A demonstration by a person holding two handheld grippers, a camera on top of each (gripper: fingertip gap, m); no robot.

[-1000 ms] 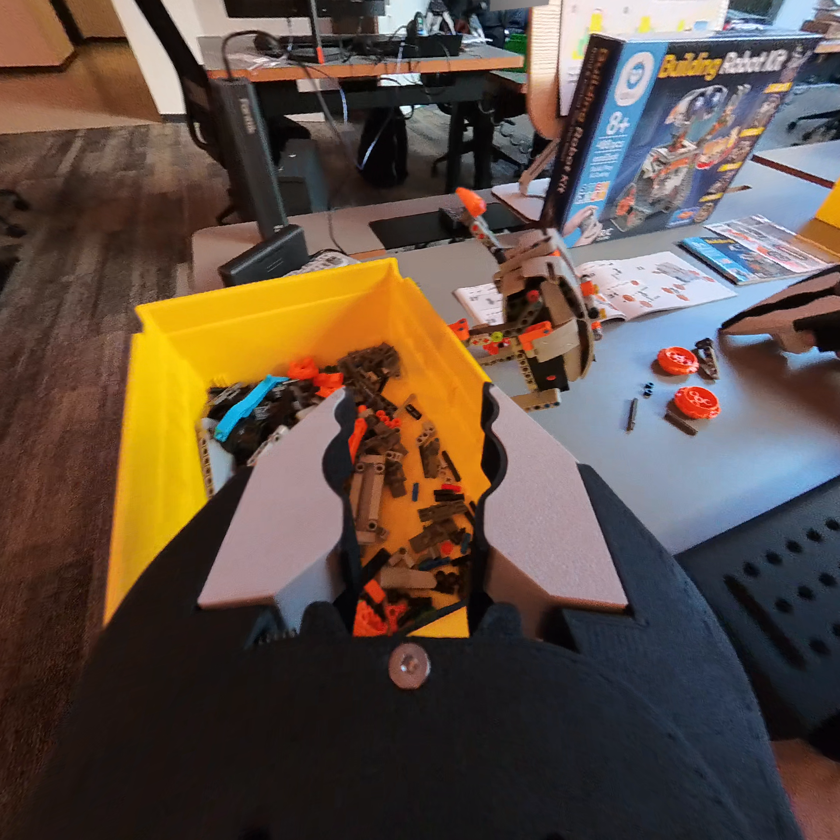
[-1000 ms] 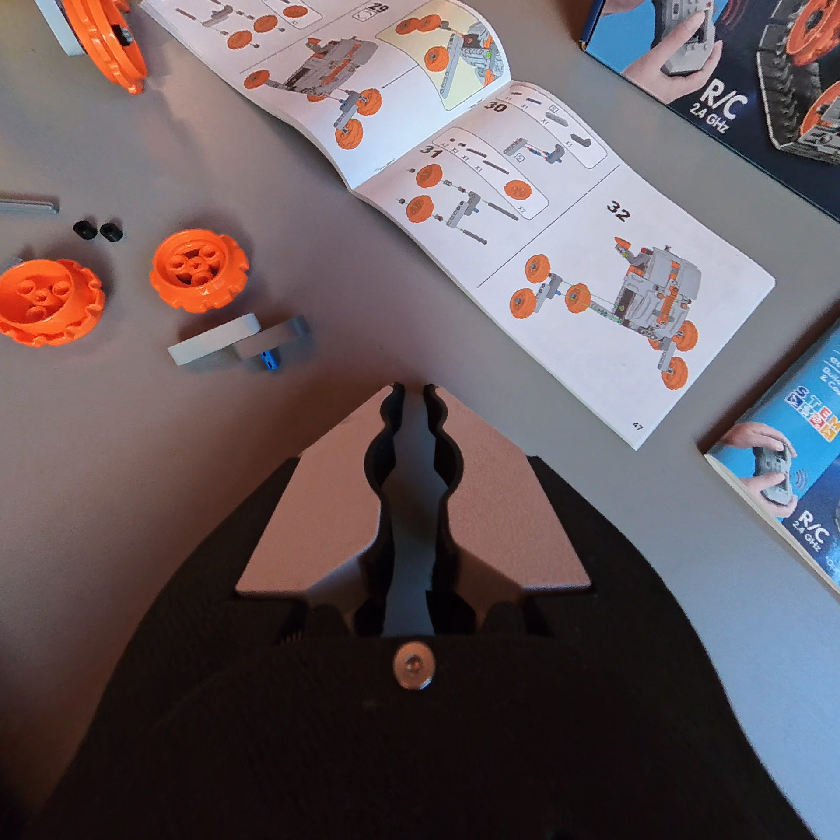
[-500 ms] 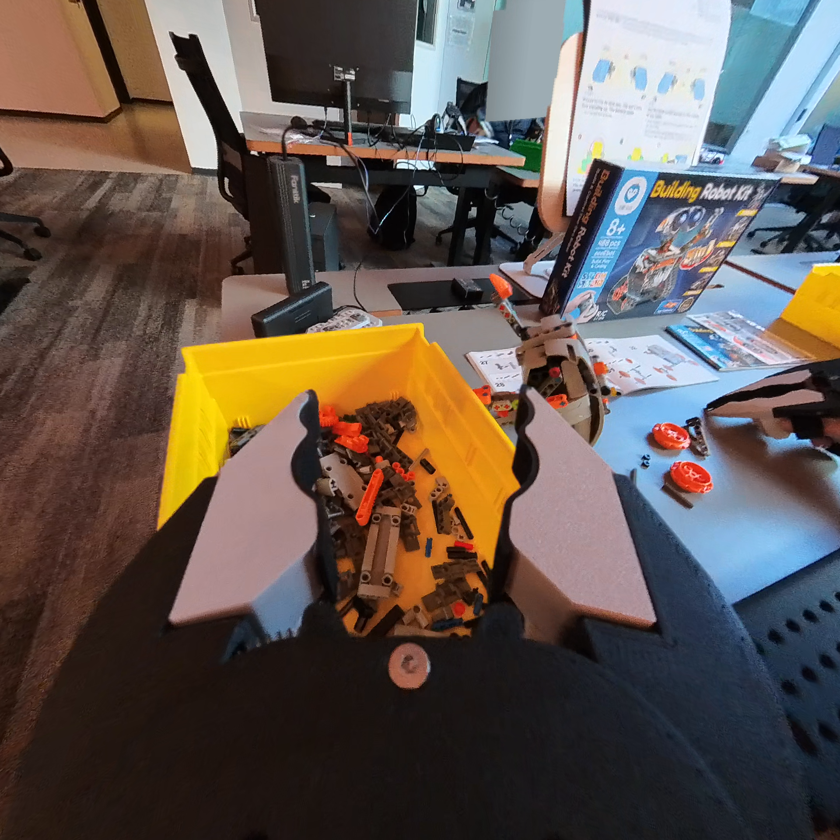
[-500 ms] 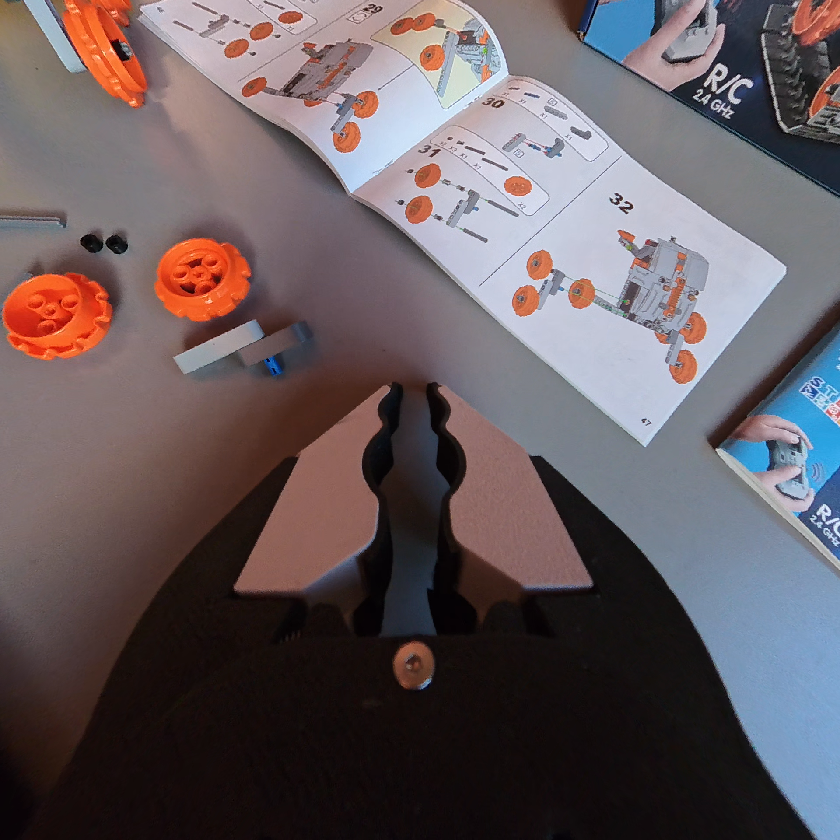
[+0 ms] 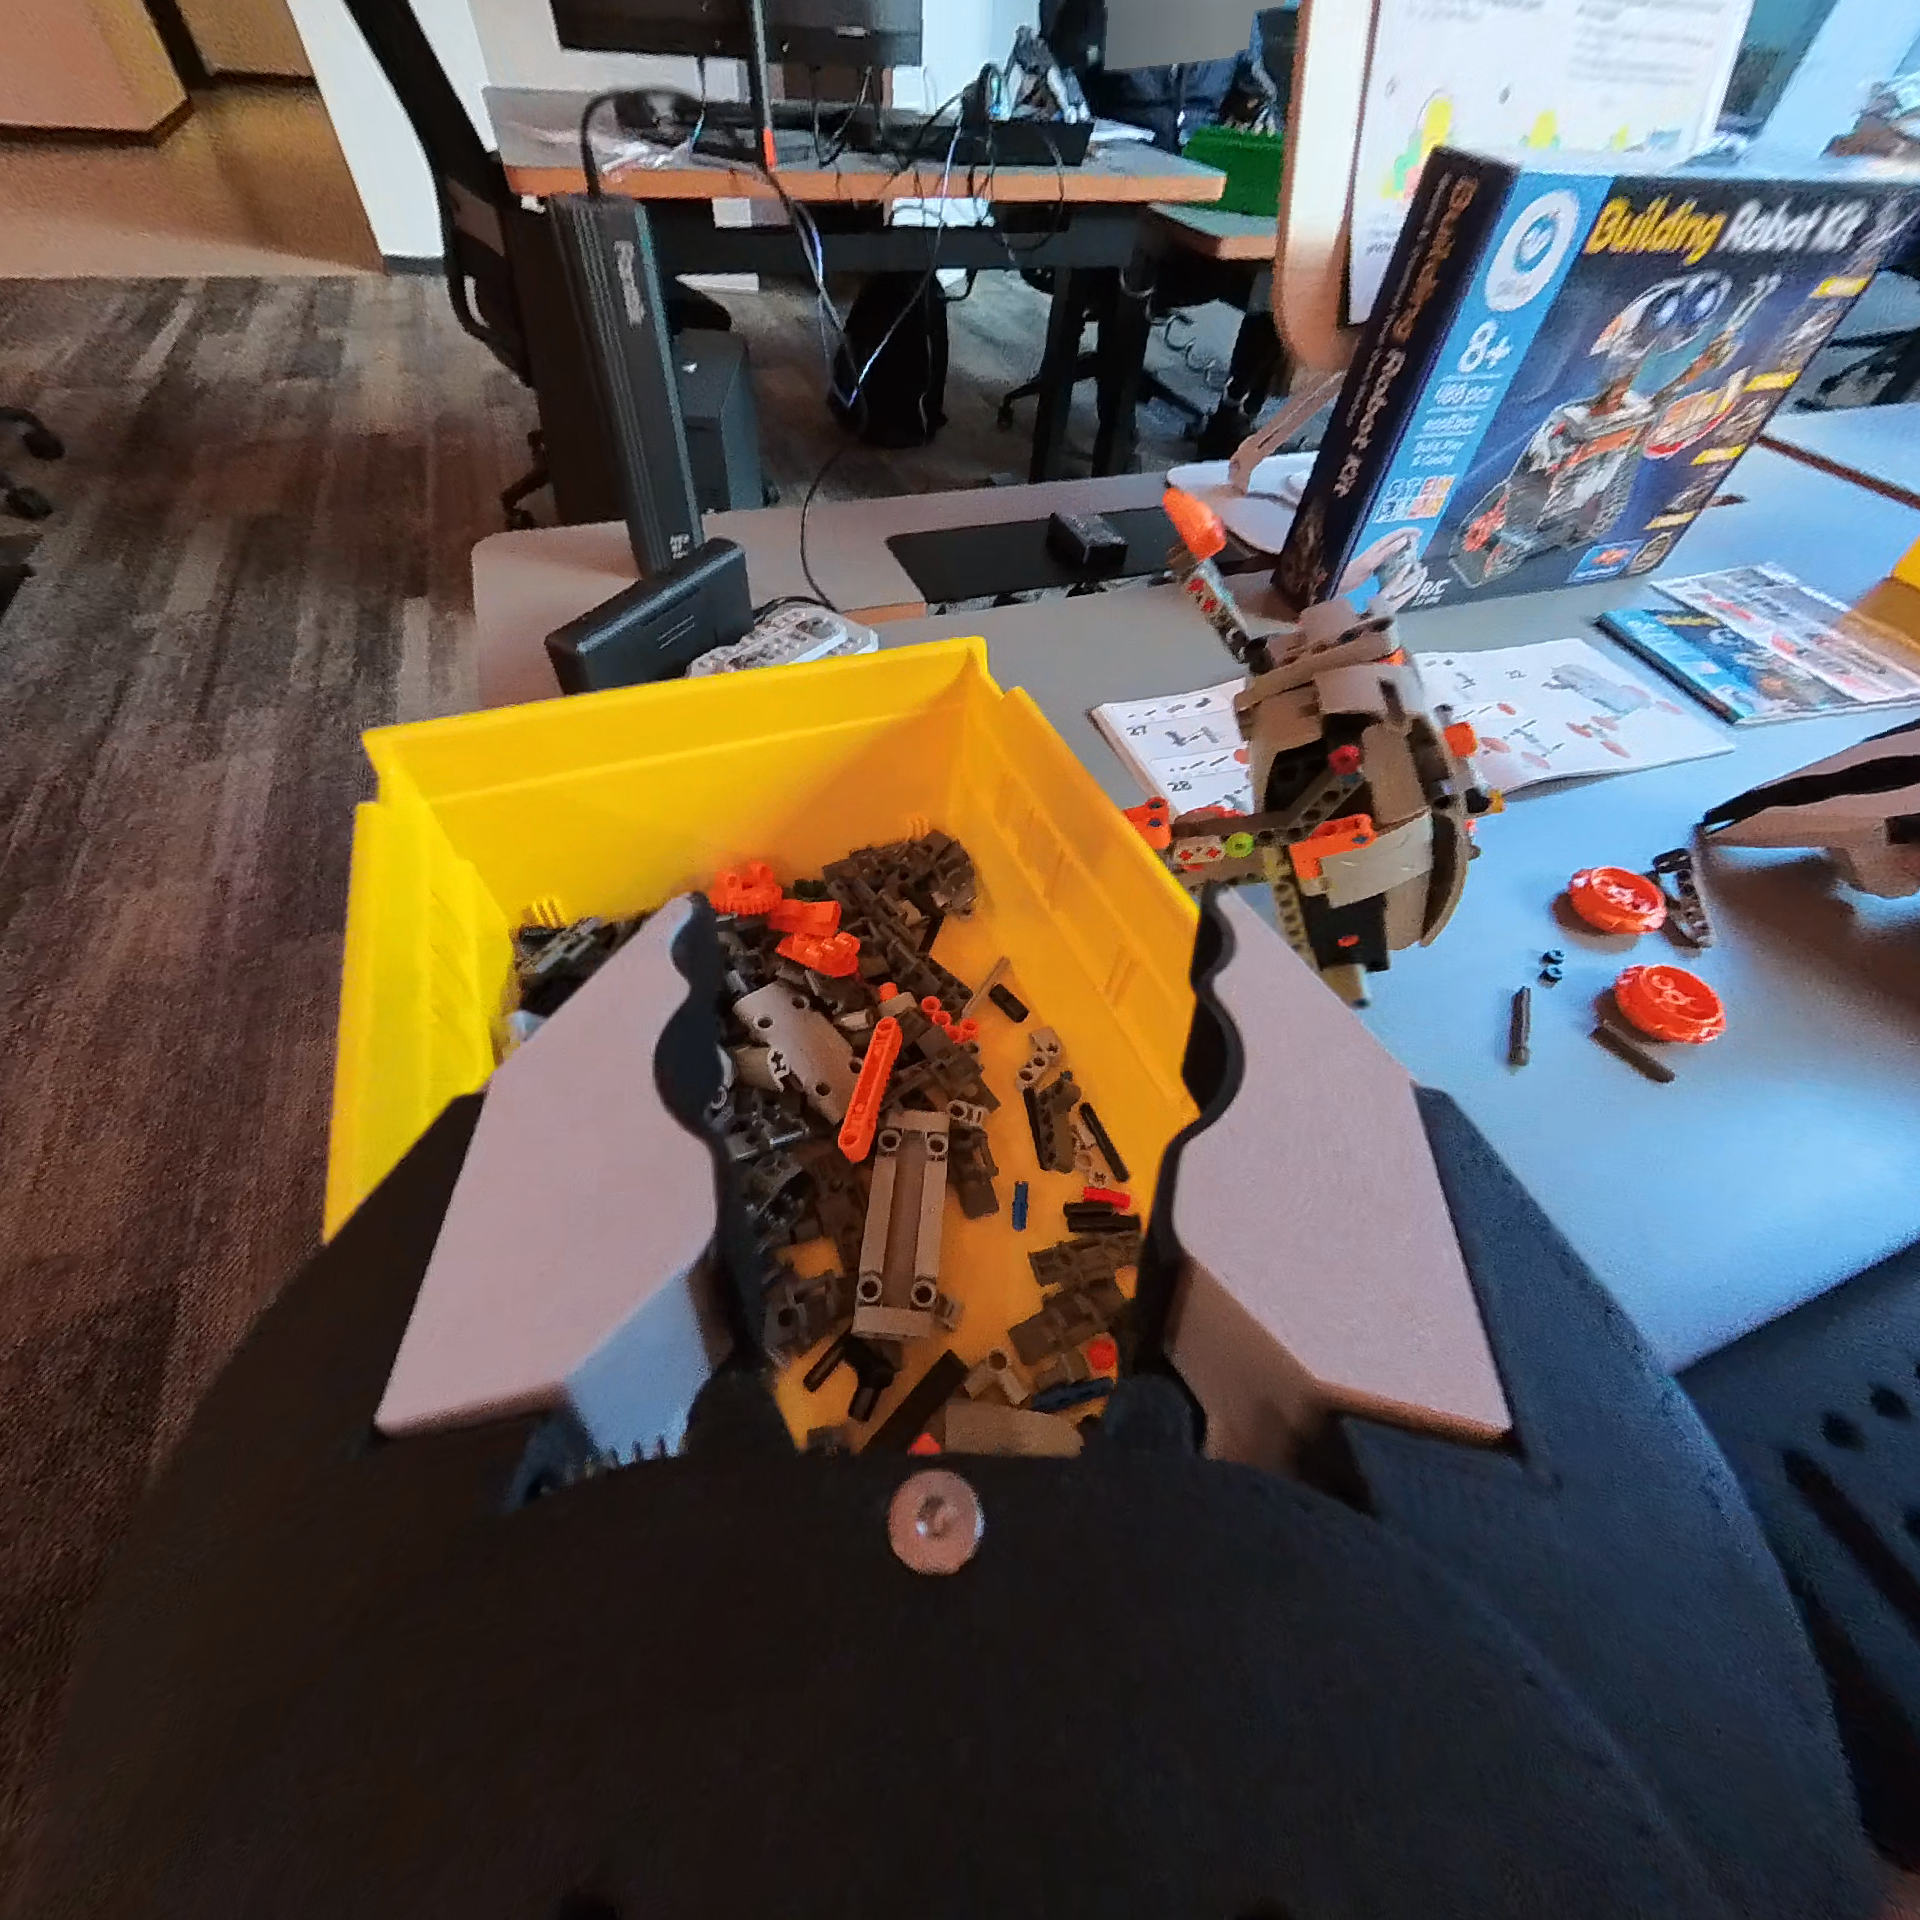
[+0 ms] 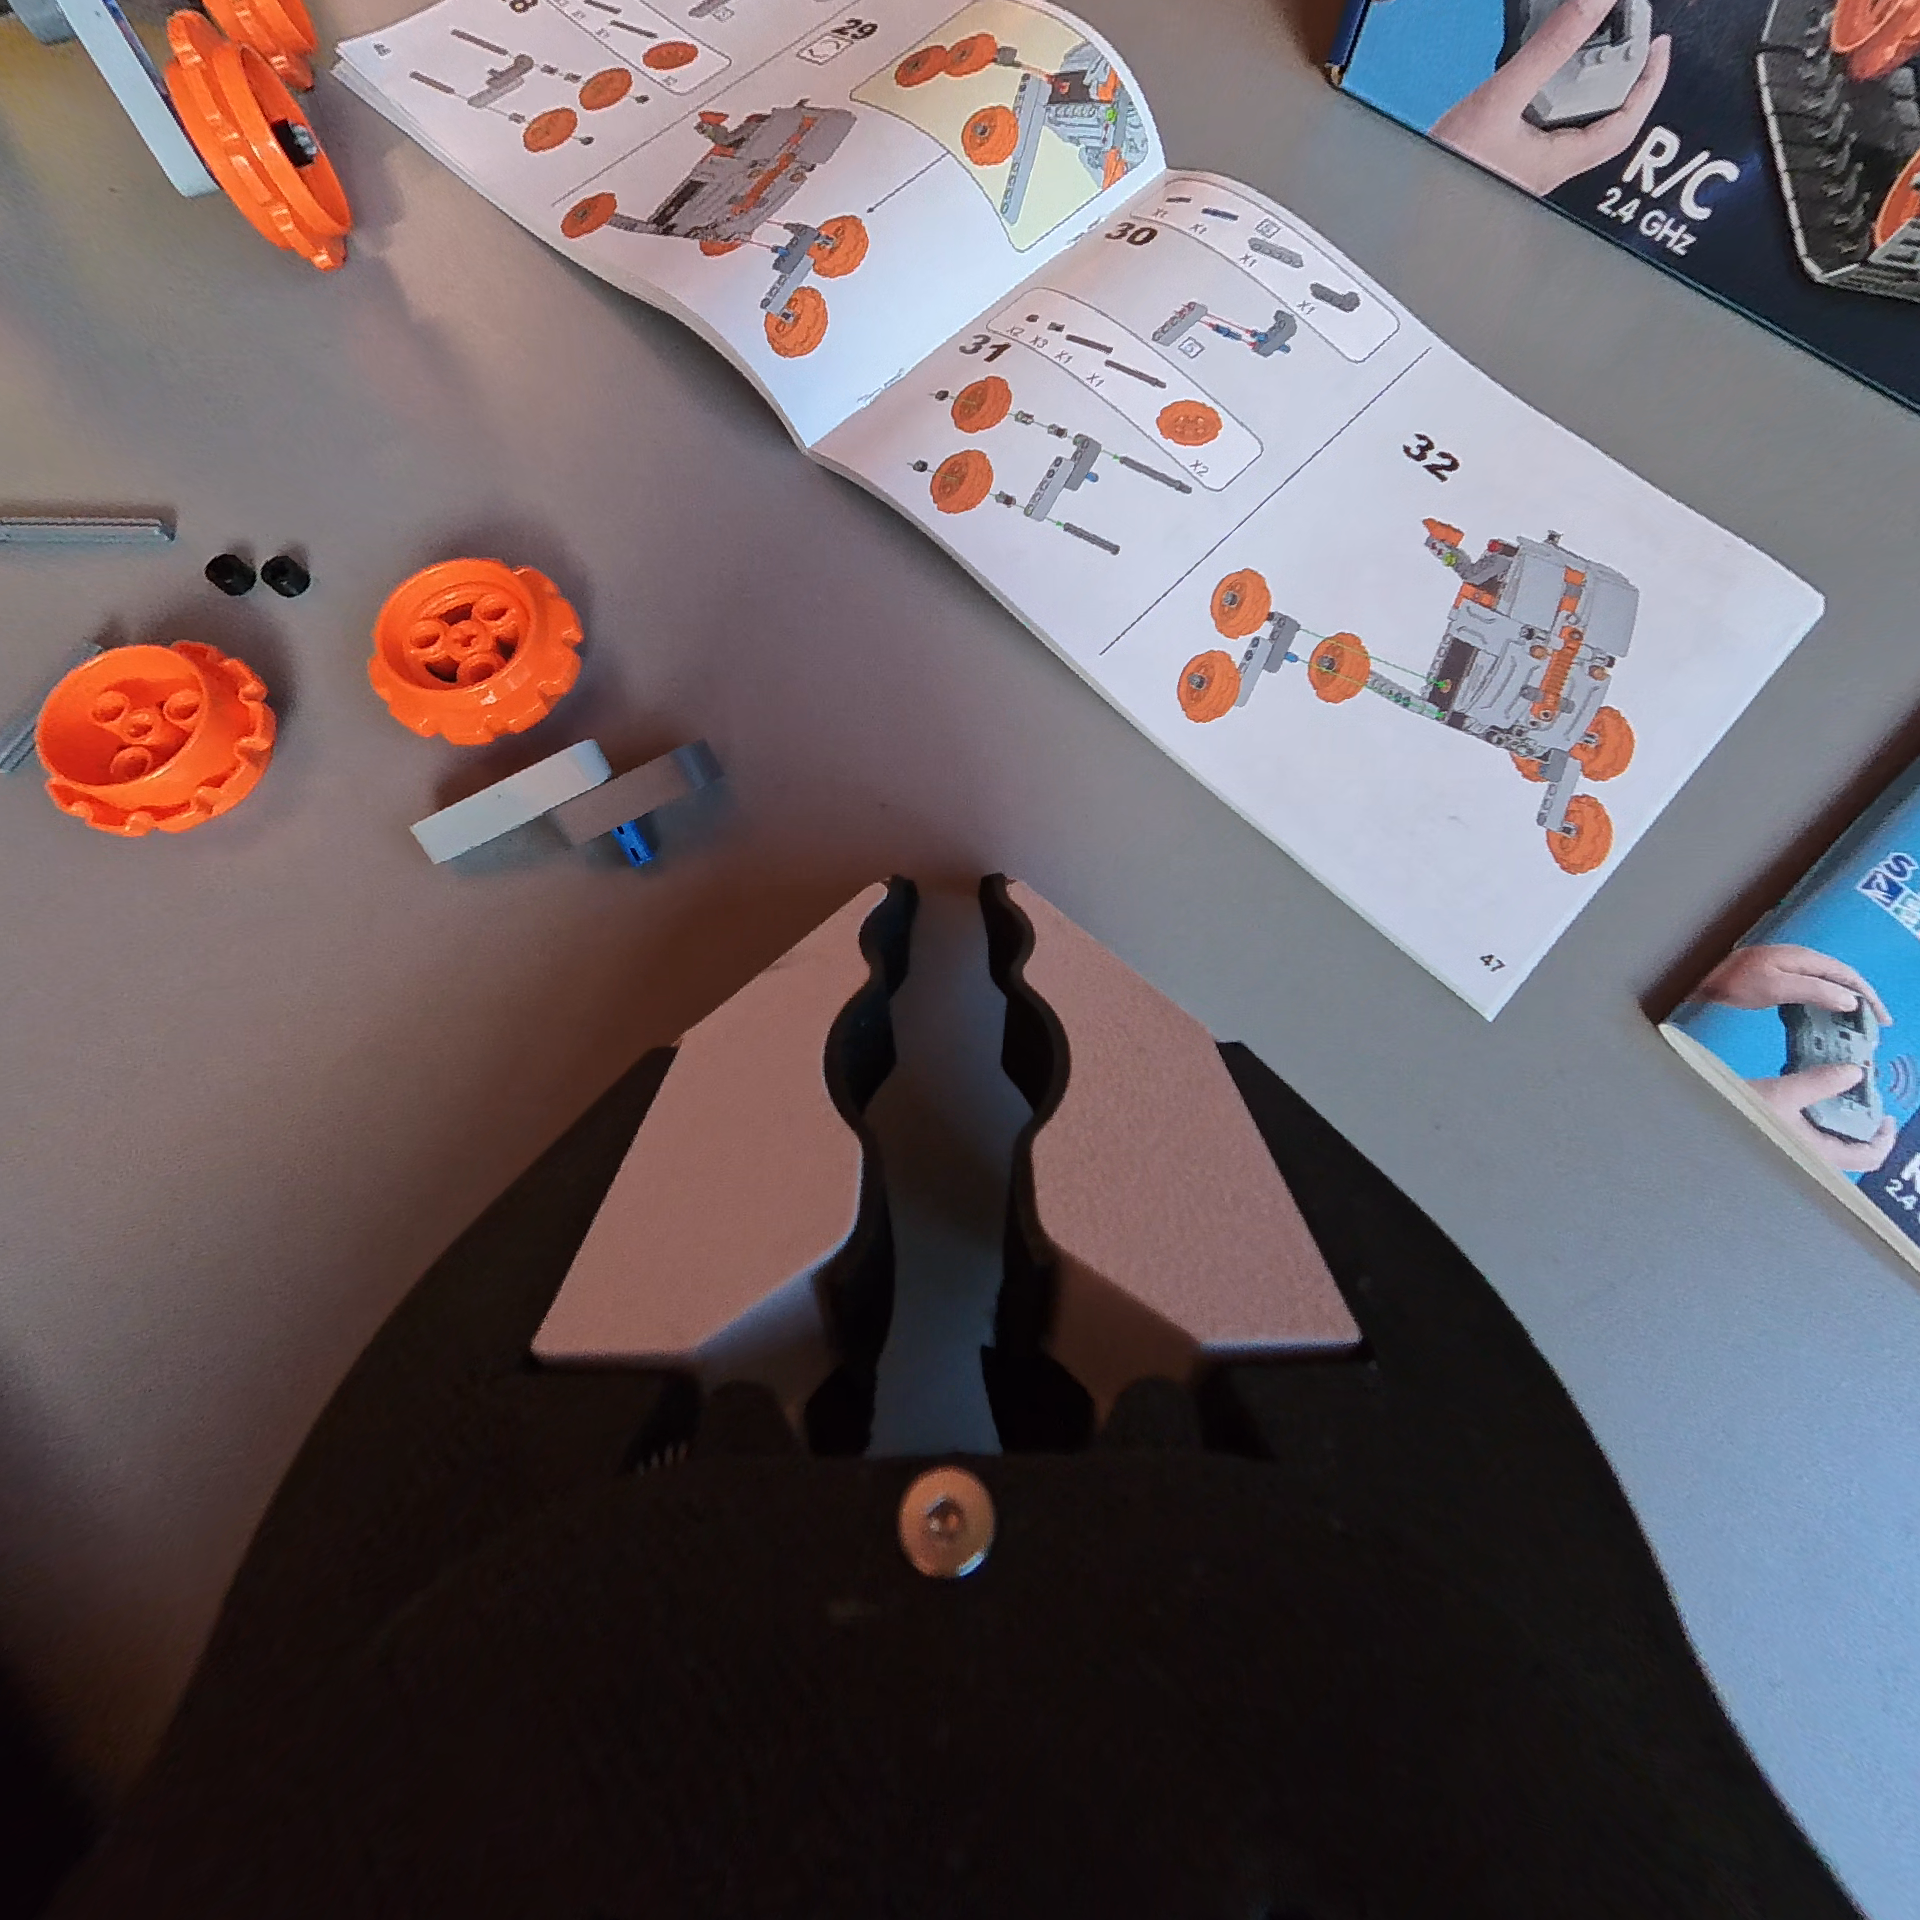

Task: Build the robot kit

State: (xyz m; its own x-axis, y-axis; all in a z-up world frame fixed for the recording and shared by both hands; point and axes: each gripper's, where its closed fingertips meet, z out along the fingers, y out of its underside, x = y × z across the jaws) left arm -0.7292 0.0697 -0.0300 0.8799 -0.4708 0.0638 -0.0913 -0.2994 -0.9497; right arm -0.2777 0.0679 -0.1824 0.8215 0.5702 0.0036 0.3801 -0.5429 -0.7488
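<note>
My left gripper (image 5: 954,914) is open and empty, and hovers over a yellow bin (image 5: 665,790) holding several loose grey, black and orange building parts (image 5: 904,1091). A partly built grey and orange model (image 5: 1351,831) stands on the grey table just right of the bin. My right gripper (image 6: 945,885) is shut with only a thin slit between the jaws and holds nothing. It sits just above the table, nearest a grey beam with a blue pin (image 6: 566,800). Two orange wheels (image 6: 476,649) (image 6: 151,738) lie to its left. The right gripper also shows in the left wrist view (image 5: 1829,831).
An open instruction booklet (image 6: 1247,468) lies ahead of the right gripper, with the kit box (image 5: 1621,364) behind it and a leaflet (image 6: 1818,1060) at the right. Two small black bushes (image 6: 258,574) and a grey axle (image 6: 83,523) lie by the wheels. Floor lies left of the bin. Tip to tip, the grippers are about 50 centimetres apart. The grey axle (image 6: 83,523) is closer to my right gripper, around 20 centimetres from its tips; the left tips are 25 centimetres off. It is also in sight in the left wrist view (image 5: 1515,1021).
My left gripper has opened wider over the bin and its view has shifted a little. The right gripper has stayed shut and drifted only slightly over the table.
</note>
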